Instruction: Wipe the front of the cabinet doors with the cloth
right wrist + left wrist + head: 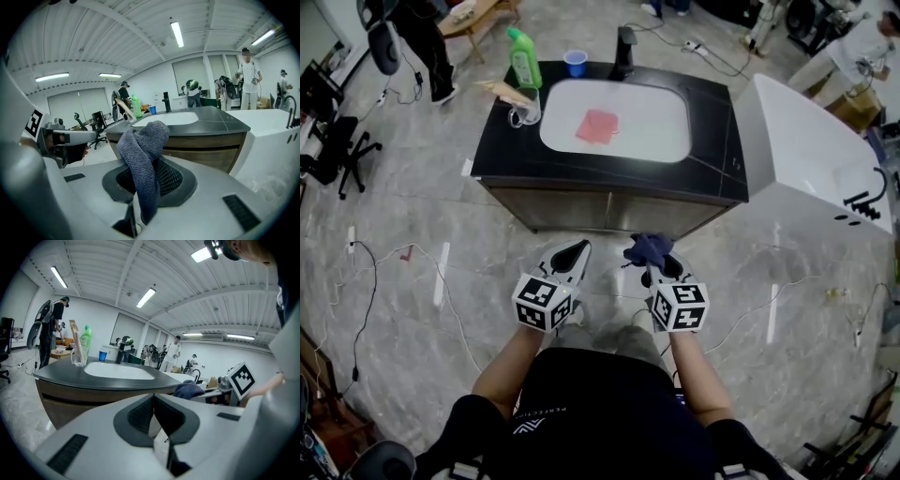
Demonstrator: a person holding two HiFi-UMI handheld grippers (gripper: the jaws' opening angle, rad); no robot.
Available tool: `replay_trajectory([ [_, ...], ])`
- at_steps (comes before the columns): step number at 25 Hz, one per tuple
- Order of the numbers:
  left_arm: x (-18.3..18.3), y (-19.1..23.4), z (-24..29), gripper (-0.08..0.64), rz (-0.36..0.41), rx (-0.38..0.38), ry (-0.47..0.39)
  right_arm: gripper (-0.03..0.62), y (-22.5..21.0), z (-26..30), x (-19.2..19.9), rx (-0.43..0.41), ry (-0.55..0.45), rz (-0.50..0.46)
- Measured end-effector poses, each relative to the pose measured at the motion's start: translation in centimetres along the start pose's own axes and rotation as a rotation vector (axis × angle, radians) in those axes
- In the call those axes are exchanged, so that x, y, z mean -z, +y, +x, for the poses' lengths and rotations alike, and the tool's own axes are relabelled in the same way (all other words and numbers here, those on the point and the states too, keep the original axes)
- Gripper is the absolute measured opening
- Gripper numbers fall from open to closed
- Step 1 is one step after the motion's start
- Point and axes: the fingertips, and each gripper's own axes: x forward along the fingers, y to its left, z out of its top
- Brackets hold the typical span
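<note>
A green bottle (523, 58) is standing at the back left of the black countertop (506, 150), with a blue cup (575, 63) sitting near it and a black faucet (624, 49) rising further along. A pink pad (597, 126) is lying flat in the white basin (647, 103). A white tub (811, 150) is sitting just right of the counter.

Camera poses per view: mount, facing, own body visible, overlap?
Head view: on the head, steeply down at the black-topped wooden cabinet; forearms, left gripper, right gripper show.
Left gripper view: on the left gripper, low, facing the cabinet; own shut jaws.
Right gripper view: likewise; jaws clamp a dark blue knitted cloth.
Shared: all show the green plastic bottle.
</note>
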Motion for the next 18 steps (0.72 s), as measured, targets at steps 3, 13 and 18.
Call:
replay_trajectory([
  [3,-0.6,0.5,-0.9,0.009,0.004,-0.008,-0.012,0.071,1.2,-0.4,-1.0,-0.019,-0.012,-0.025],
  [13,-1.8,0.9,-2.9,0.009,-0.032,-0.013,-0.046,0.071,5.3,-0.9,-3.2,-0.079,-0.053,-0.034],
  [18,-2.3,0.8,-3.4,0.009,-0.046,-0.02,-0.074,0.071,6.7,-1.5,-4.0,-0.12,-0.073,-0.03],
])
